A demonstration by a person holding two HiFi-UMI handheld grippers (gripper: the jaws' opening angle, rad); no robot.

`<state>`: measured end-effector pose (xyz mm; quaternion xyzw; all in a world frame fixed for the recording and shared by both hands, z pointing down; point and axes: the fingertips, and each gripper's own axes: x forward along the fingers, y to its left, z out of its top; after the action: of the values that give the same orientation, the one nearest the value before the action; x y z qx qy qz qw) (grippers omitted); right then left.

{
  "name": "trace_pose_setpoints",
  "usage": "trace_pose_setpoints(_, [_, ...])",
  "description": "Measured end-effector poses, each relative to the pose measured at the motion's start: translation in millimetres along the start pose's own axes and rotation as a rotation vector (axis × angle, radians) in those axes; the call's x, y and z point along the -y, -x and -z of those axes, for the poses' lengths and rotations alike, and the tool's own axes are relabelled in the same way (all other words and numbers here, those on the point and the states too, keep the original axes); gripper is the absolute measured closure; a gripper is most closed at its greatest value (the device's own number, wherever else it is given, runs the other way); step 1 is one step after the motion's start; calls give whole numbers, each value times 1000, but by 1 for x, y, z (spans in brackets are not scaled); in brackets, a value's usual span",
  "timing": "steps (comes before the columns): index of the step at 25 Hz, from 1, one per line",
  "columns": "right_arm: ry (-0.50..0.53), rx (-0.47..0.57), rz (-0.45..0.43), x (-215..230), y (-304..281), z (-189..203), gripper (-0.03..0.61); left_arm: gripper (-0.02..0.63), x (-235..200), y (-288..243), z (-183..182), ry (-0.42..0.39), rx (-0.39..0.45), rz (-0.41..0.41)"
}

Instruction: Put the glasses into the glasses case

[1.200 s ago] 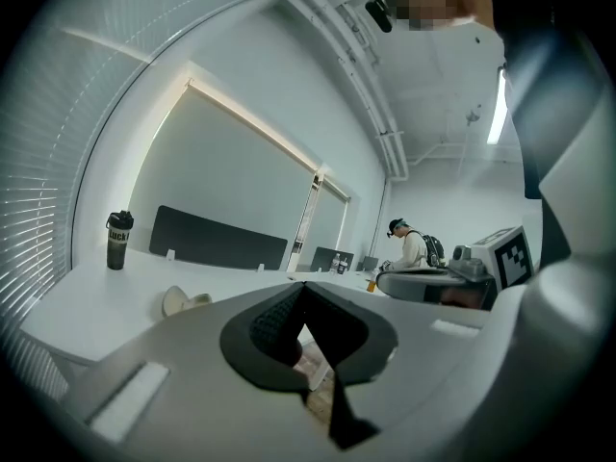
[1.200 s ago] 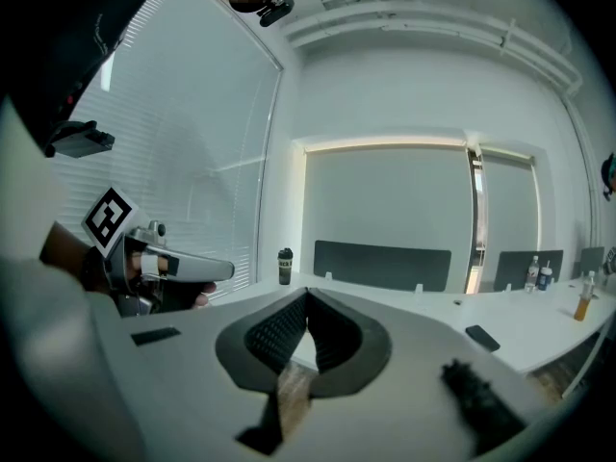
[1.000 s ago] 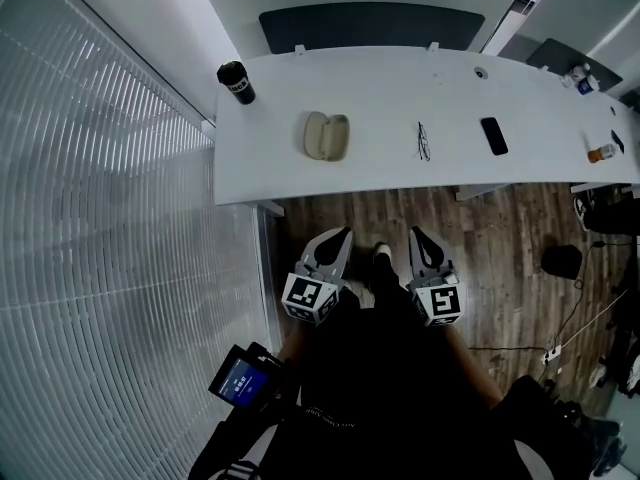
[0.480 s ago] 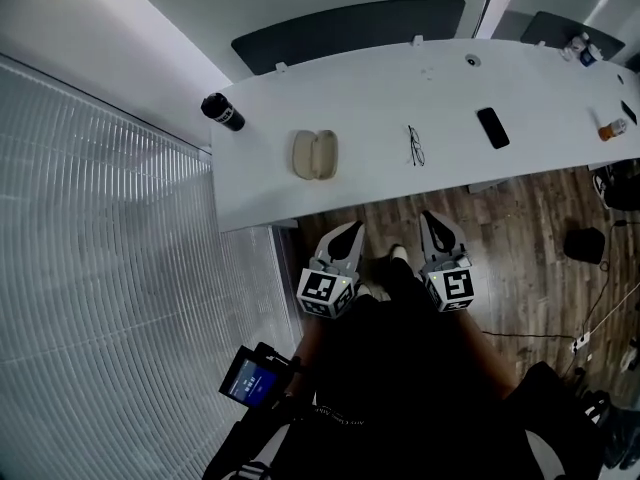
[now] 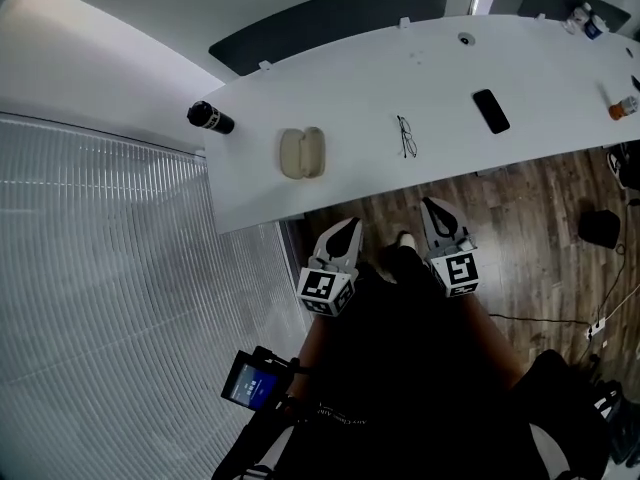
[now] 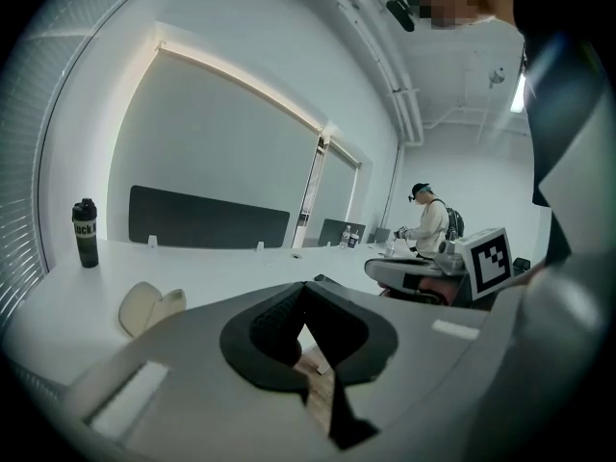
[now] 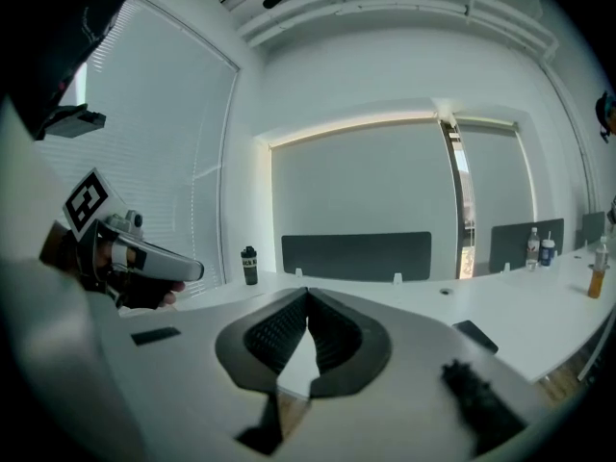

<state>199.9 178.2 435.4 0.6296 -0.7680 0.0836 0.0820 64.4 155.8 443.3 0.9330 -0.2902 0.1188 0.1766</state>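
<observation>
The glasses [image 5: 405, 136], thin and dark-framed, lie on the white table [image 5: 360, 183] near its middle. Left of them the beige glasses case [image 5: 301, 153] lies open; in the left gripper view the case [image 6: 149, 306] shows just past the jaws. Both grippers hang over the wooden floor, short of the table's front edge. My left gripper [image 5: 345, 231] is shut and holds nothing, its tips meeting in its own view [image 6: 306, 285]. My right gripper [image 5: 432, 208] is shut and bare too [image 7: 308, 294]. The jaws hide the glasses in both gripper views.
A black bottle [image 5: 210, 118] stands at the table's left end, and a black phone [image 5: 491, 110] lies right of the glasses. An orange bottle [image 5: 622, 108] is at the far right. A dark panel [image 5: 330, 18] lines the far edge. Another person [image 6: 428, 224] stands in the distance.
Both grippers have moved forward toward the table's front edge. The table, case and glasses now sit closer and are turned in the head view. Both stay shut.
</observation>
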Motion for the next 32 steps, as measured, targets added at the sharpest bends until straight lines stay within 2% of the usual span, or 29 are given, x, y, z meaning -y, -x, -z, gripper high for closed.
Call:
trace_pose_setpoints(7, [-15,-69,22,26,-6,13,571,606,-4,-11,2,24,-31,-35])
trace_pose_setpoints(14, [4,-136,28,34,-41,17,571,606,-41,-35,7,96,-52,-47])
trace_pose_setpoints(18, [3,-148,40,36,-64,9,571,606,-66,-62,-14,23,-54,-18])
trace_pose_setpoints(23, [43,-173,53,40,-106,-7,571,606,-105,-80,-40,-171,-48,-5])
trace_pose_setpoints(29, [34,-185,81,46,-168,-22,571,606,-166,-92,-49,-120,-37,12])
trace_pose_setpoints(32, [32,-175,74,48,-194,-28,571,606,-193,-98,-51,-135,-62,-5])
